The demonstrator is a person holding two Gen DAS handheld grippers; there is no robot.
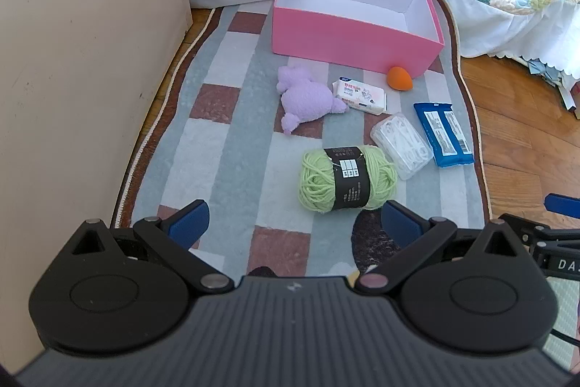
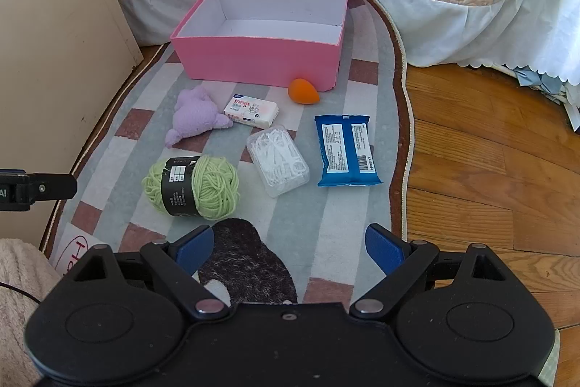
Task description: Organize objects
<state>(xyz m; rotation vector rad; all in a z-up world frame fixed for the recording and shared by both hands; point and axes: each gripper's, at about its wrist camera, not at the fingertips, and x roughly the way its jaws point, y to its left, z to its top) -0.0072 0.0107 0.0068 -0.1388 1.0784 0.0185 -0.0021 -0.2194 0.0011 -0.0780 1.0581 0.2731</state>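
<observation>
I am looking at a task that is barely starting: the pink box (image 2: 259, 60) is sitting empty on the rug (image 2: 337, 209), and all six things are lying outside it. The orange sponge (image 2: 303, 91) is touching the box's front wall; the tissue pack (image 2: 251, 111) and the purple plush (image 2: 195, 116) are lying just in front of the box; the floss-pick case (image 2: 278, 159), the blue wipes pack (image 2: 347, 150) and the green yarn (image 2: 191, 187) are waiting farther out from it. I am holding the left gripper (image 1: 295, 223) and the right gripper (image 2: 288, 247) with jaws spread wide, gripping nothing, hovering nearer me than the yarn.
</observation>
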